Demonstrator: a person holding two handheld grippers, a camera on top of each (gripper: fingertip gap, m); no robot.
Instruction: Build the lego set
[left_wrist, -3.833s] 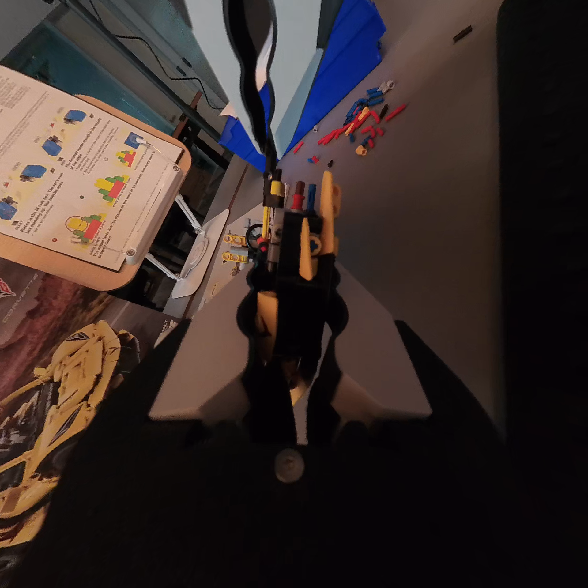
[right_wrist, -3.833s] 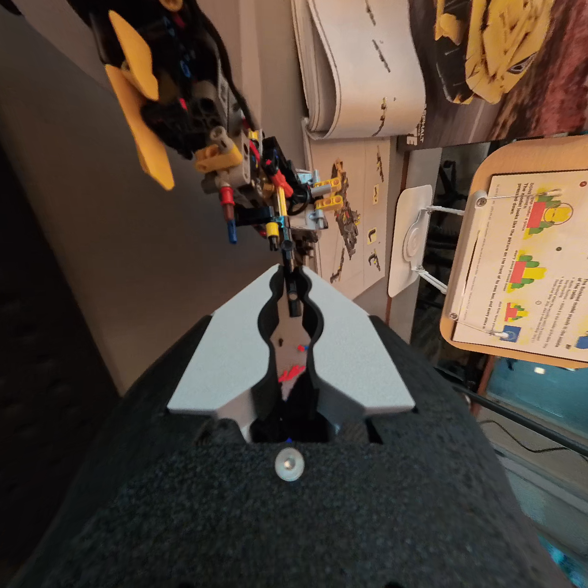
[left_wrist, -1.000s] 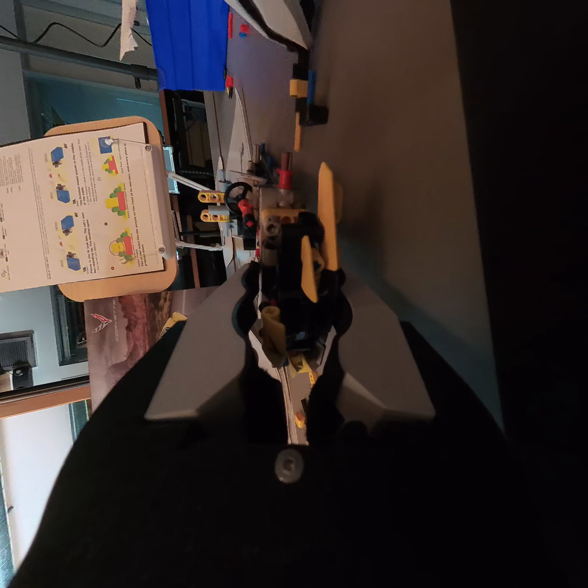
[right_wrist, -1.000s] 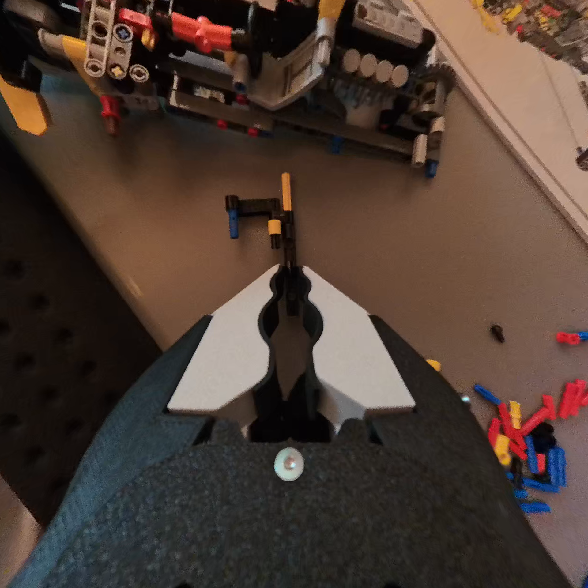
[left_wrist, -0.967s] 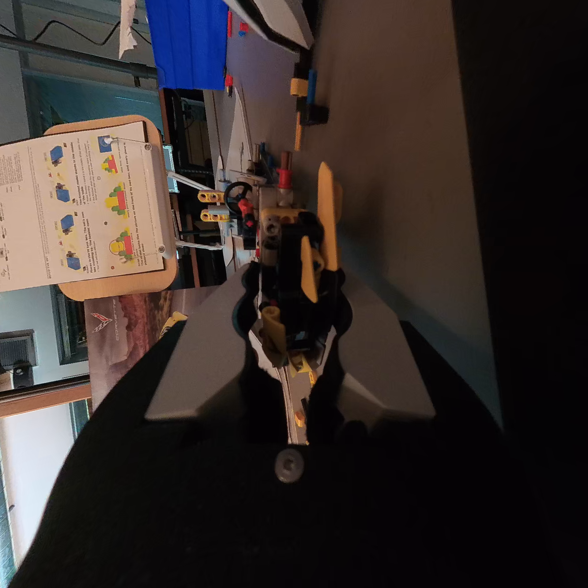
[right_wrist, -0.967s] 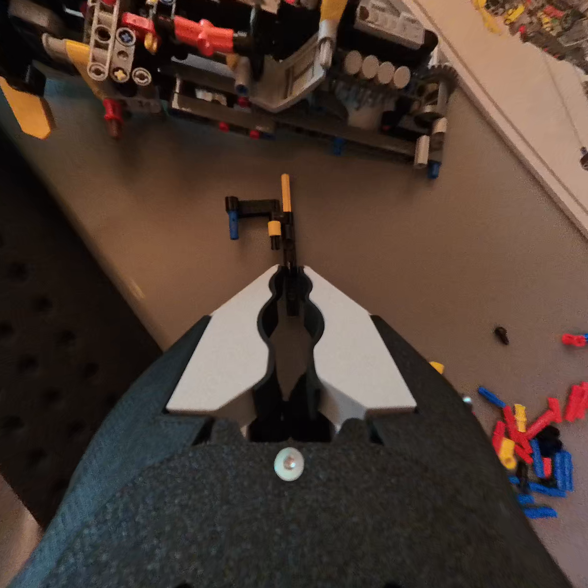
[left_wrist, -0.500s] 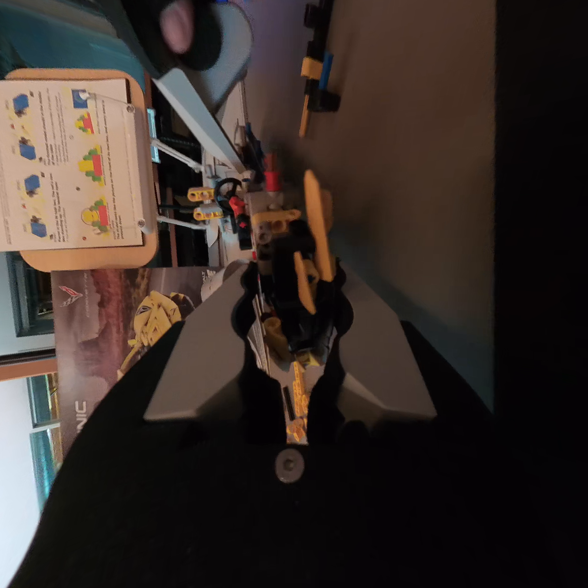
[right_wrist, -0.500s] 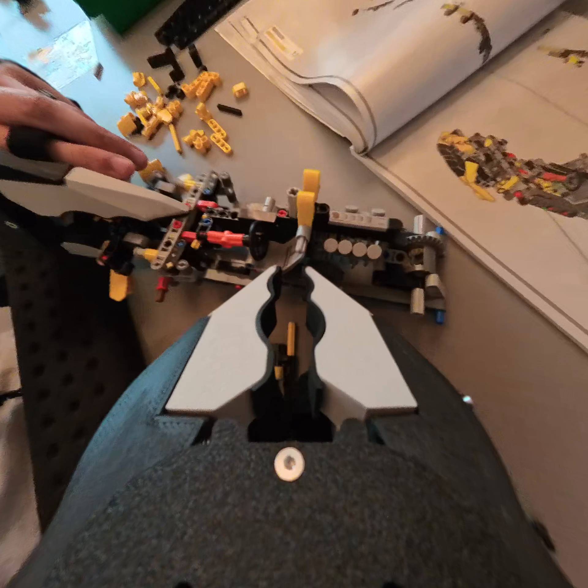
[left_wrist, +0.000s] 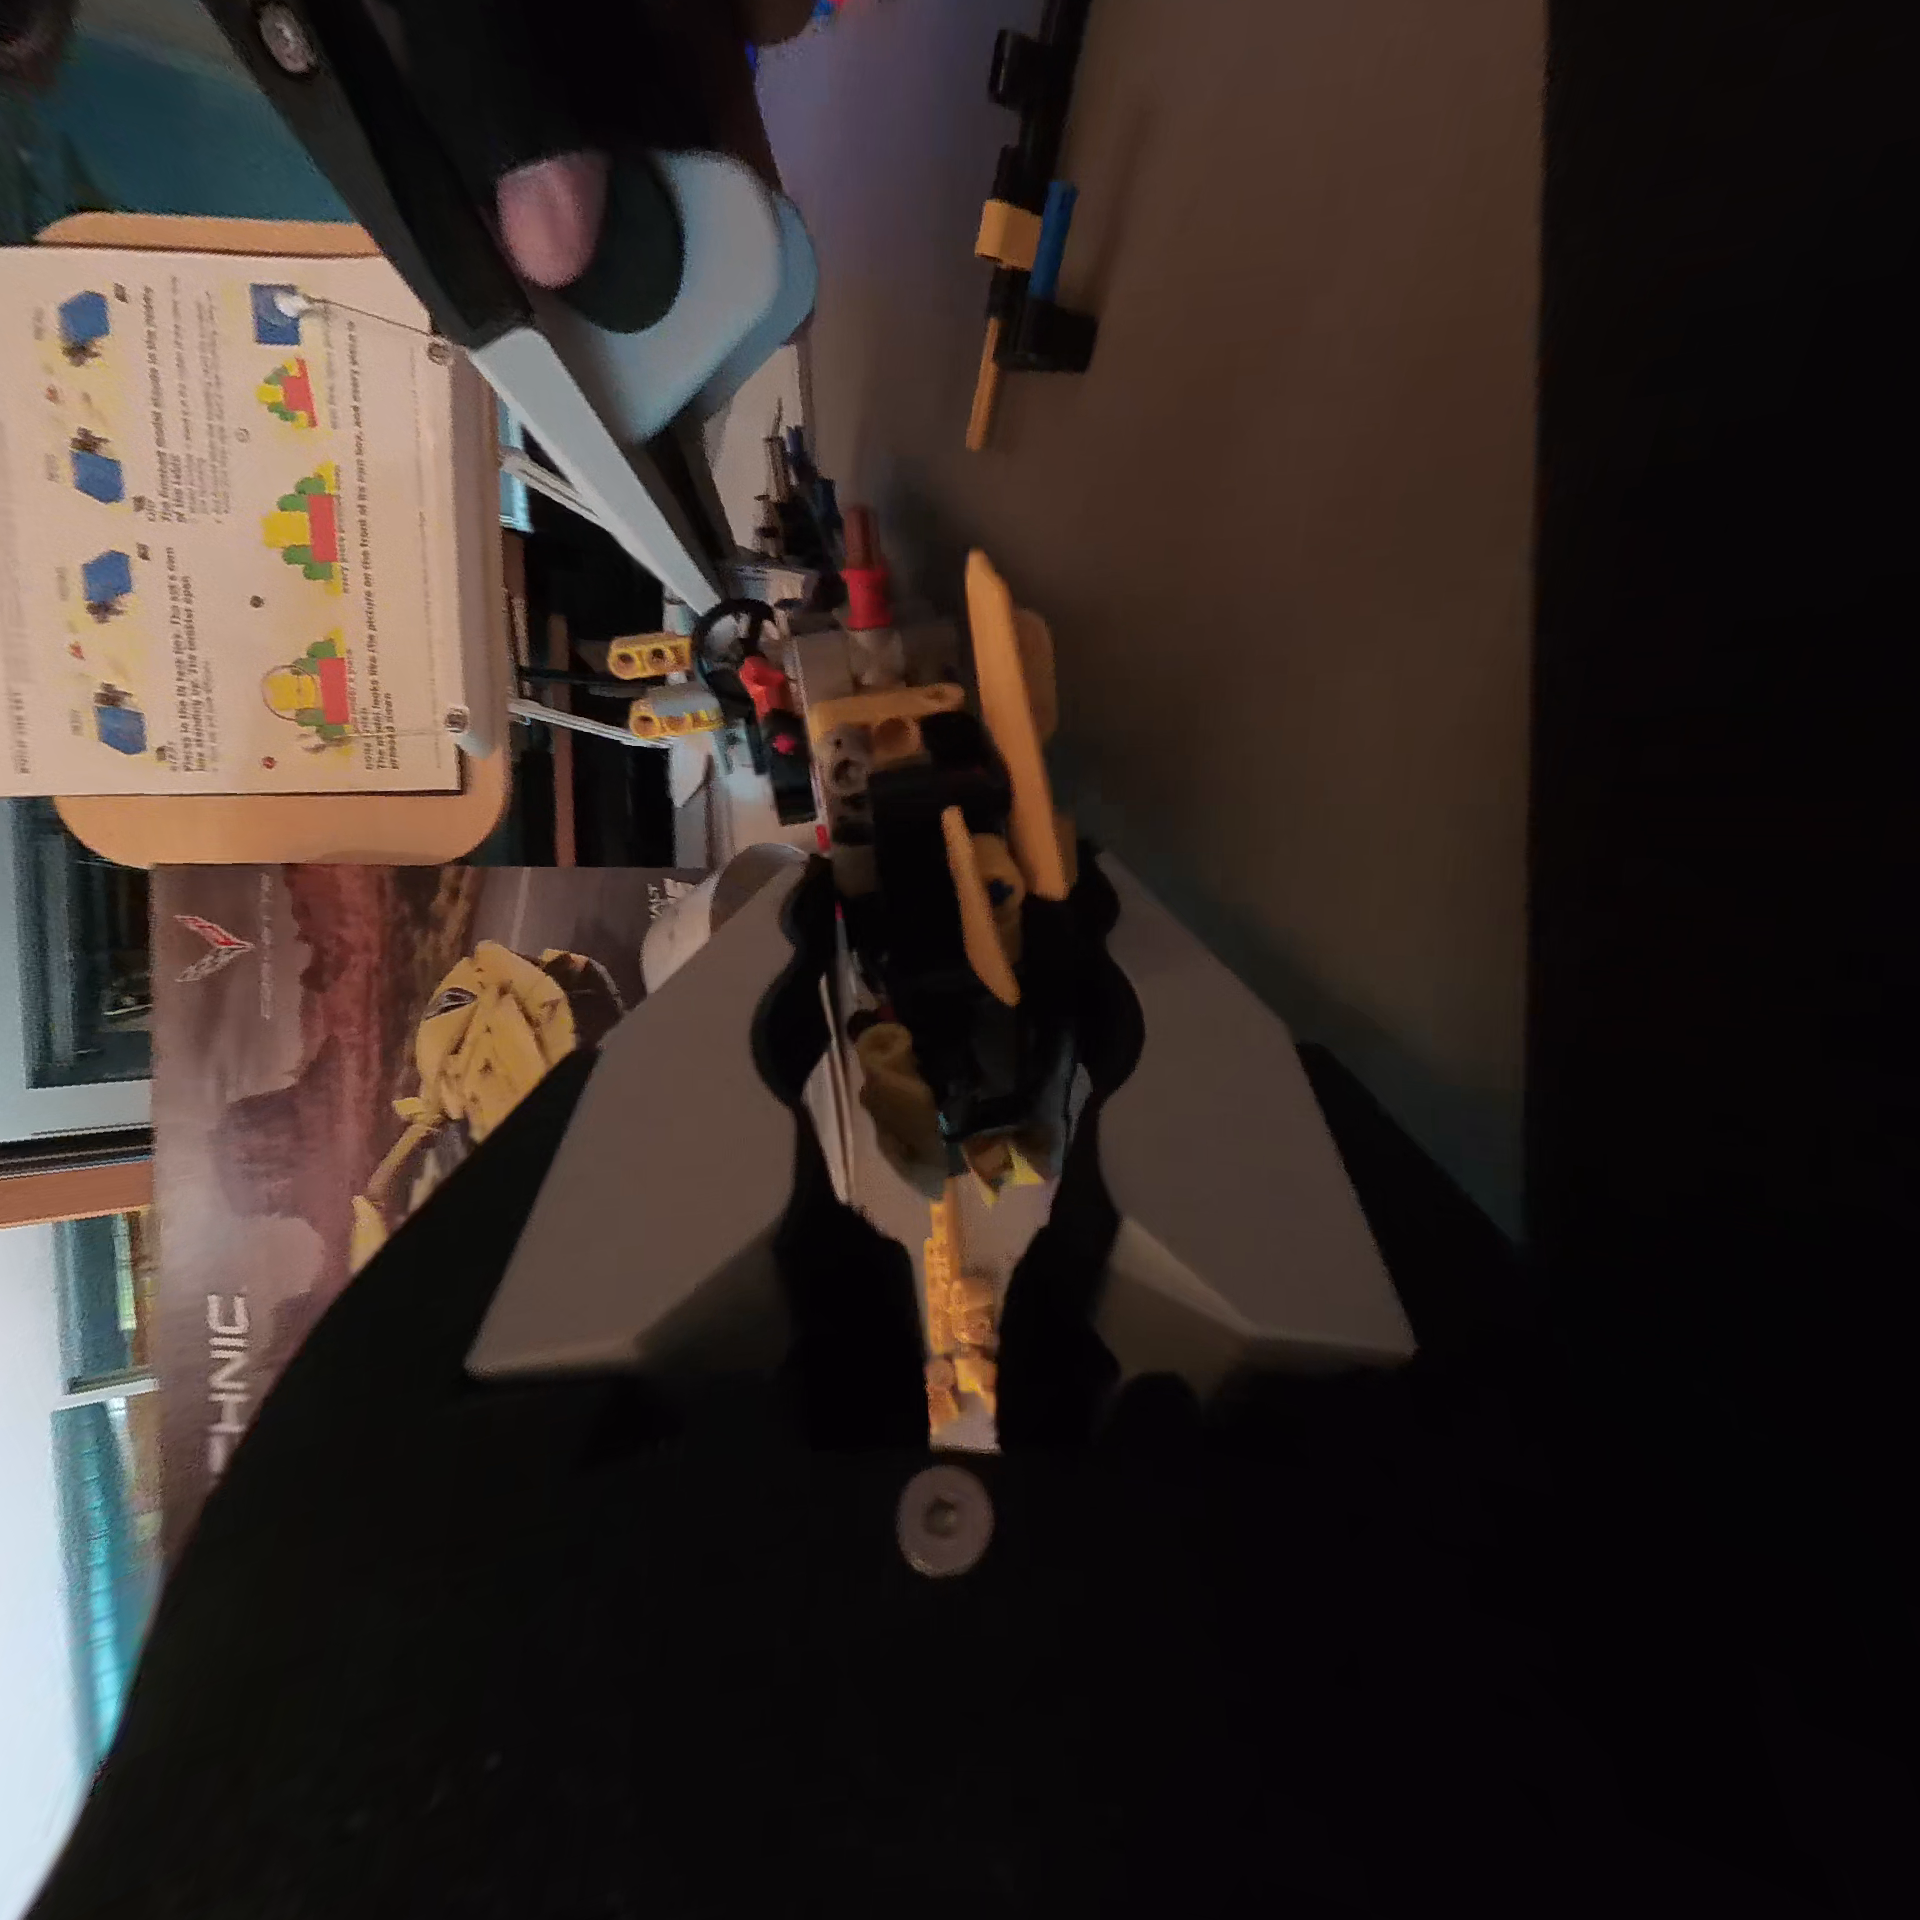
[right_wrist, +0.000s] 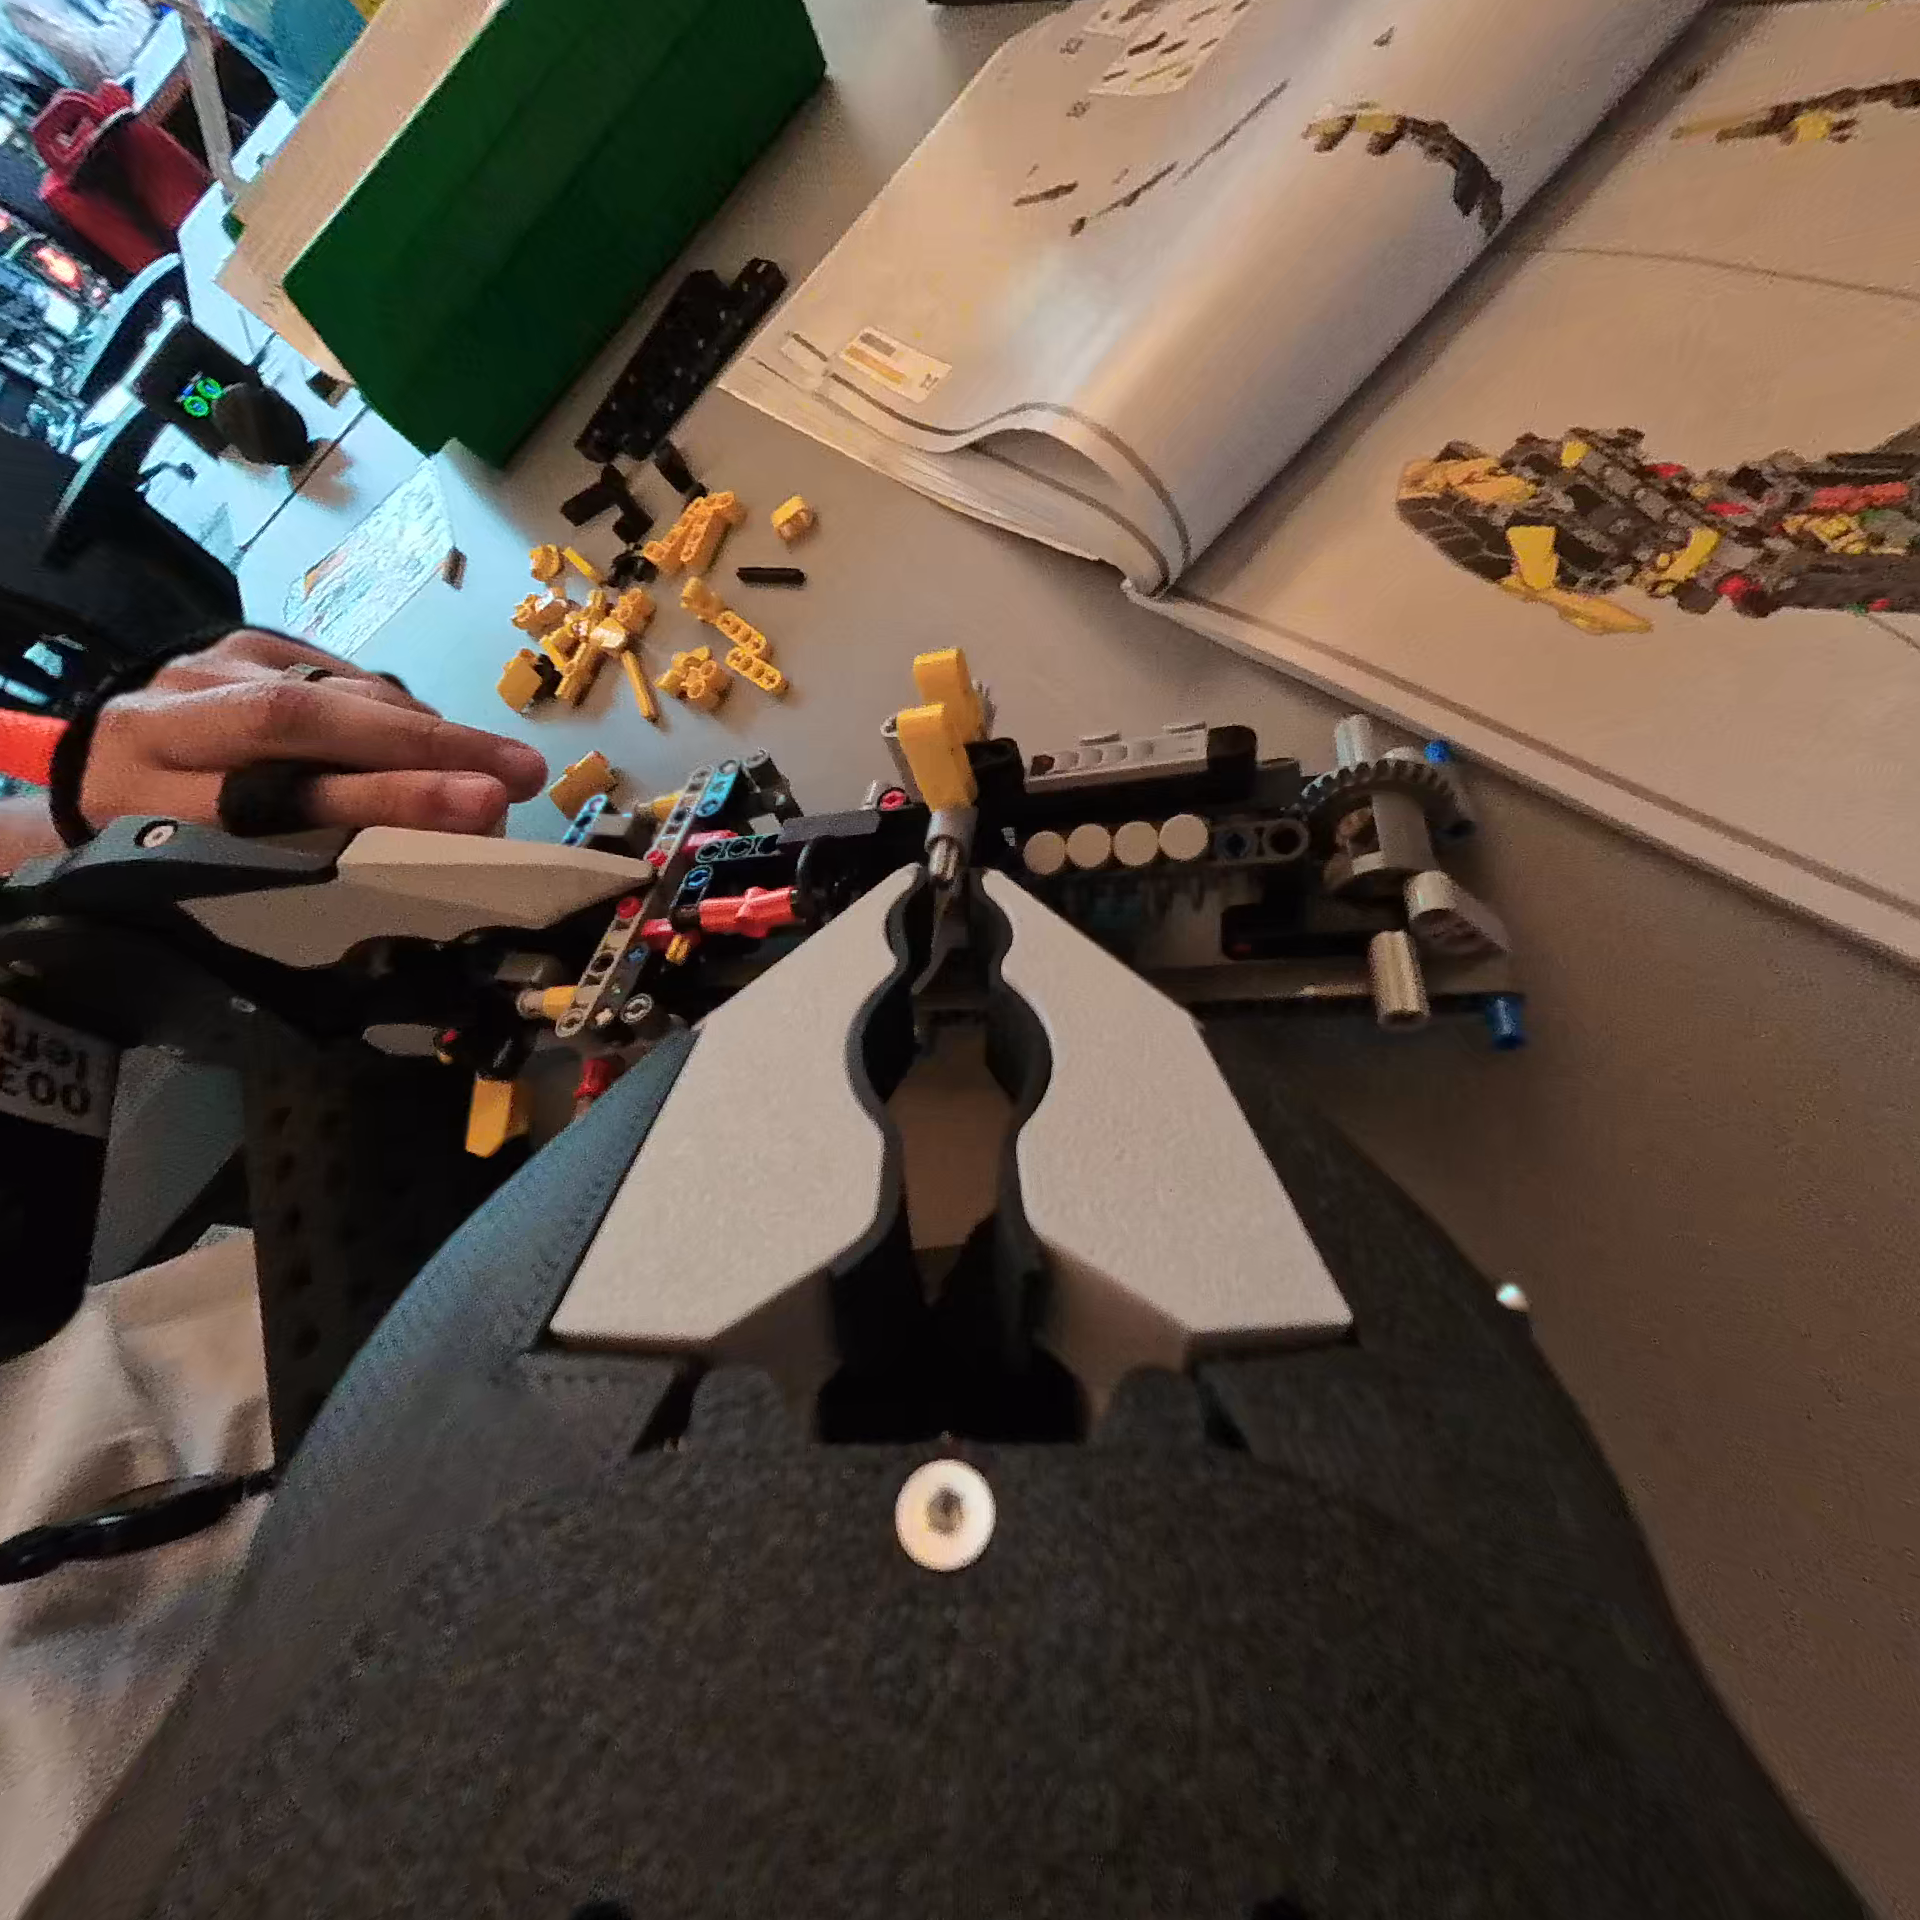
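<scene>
Lego model (right_wrist: 1132, 842): part-built chassis in black, grey, yellow and red, lying lengthwise on the grey surface (right_wrist: 1662, 1195), at the centre of the right wrist view.

Left tool (left_wrist: 940, 987): its fingers are clamping on the model's front end, where yellow panels are sticking out between them. In the right wrist view this tool is entering from 9 o'clock, with a person's hand (right_wrist: 312, 738) lying over it.

Right tool (right_wrist: 948, 914): its tips are sitting almost together at the model's middle, just below a grey pin under a yellow piece; whether they are gripping anything, I cannot tell.

Small sub-assembly (left_wrist: 1023, 249): black, yellow and blue, lying alone on the surface at 12 o'clock in the left wrist view, well apart from the model.

Loose yellow pieces (right_wrist: 634, 634): a scatter lying at 11 o'clock from the model, with black pieces (right_wrist: 675, 364) beyond.

Green box (right_wrist: 540, 197): standing at 11 o'clock, far side.

Instruction booklet (right_wrist: 1351, 343): lying open at 1 o'clock, showing printed build pictures.

Instruction sheet on a wooden board (left_wrist: 239, 530) and set box with a yellow car picture (left_wrist: 416, 1039): both bearing print, at 9 to 10 o'clock in the left wrist view.
</scene>
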